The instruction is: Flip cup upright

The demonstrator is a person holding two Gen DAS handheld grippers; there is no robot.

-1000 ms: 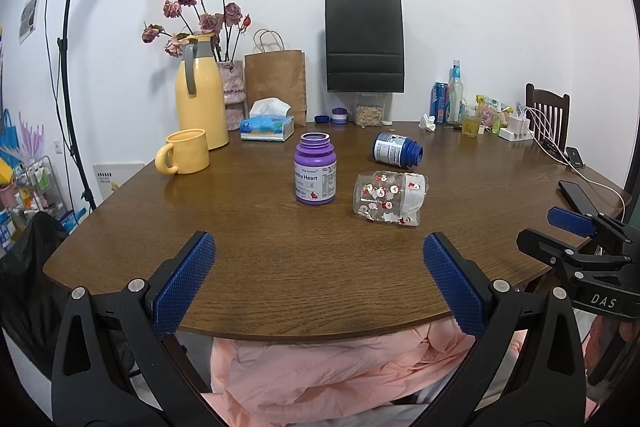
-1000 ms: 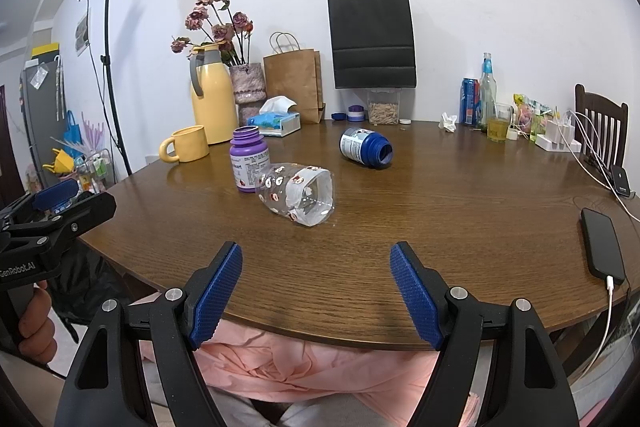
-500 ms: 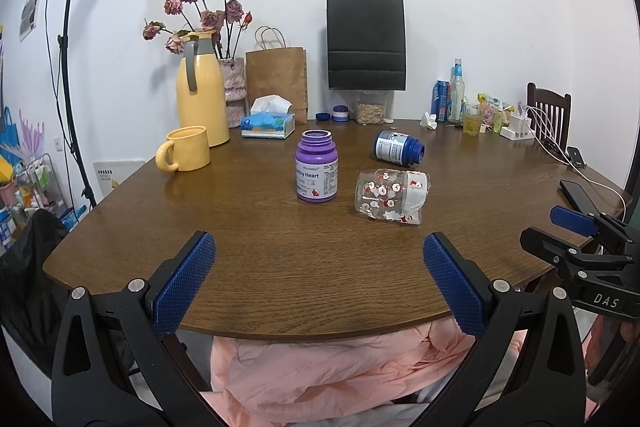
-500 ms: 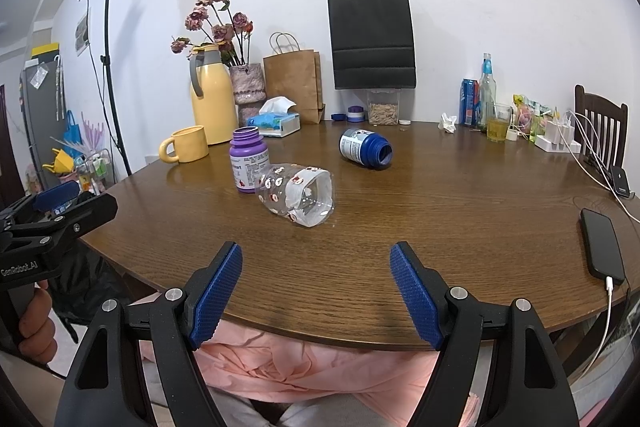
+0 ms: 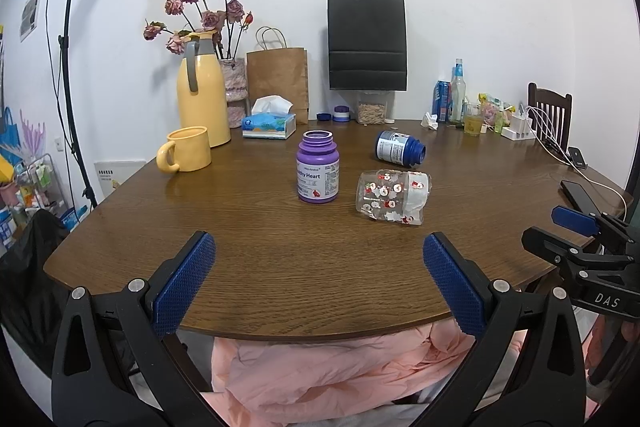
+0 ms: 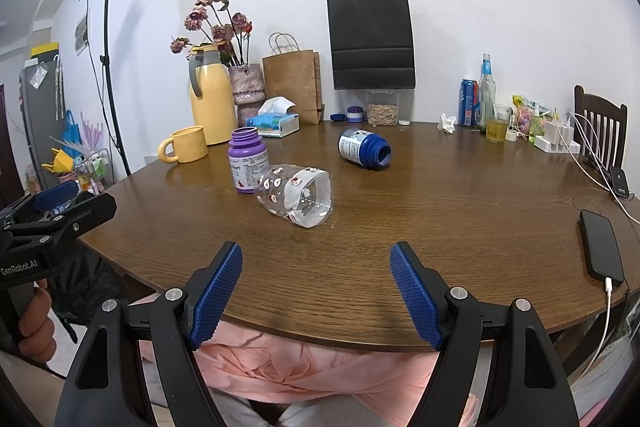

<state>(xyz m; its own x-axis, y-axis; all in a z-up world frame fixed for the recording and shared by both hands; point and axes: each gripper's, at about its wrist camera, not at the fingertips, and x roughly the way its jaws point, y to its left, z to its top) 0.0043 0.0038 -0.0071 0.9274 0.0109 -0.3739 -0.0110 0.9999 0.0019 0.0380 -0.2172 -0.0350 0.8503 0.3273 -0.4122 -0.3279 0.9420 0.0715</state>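
A clear cup (image 5: 393,197) with red and white prints lies on its side on the brown table (image 5: 280,259), mouth toward the right. In the right wrist view the cup (image 6: 296,195) lies with its open mouth facing me. My left gripper (image 5: 316,279) is open and empty, held at the table's near edge, well short of the cup. My right gripper (image 6: 316,287) is open and empty, also at the near edge, with the cup ahead and slightly left. Each gripper shows at the edge of the other's view.
A purple bottle (image 5: 317,172) stands upright left of the cup. A blue bottle (image 5: 399,148) lies on its side behind it. A yellow mug (image 5: 187,149), yellow jug (image 5: 203,95), tissue box (image 5: 269,123) and bags stand at the back. A phone (image 6: 602,247) lies right.
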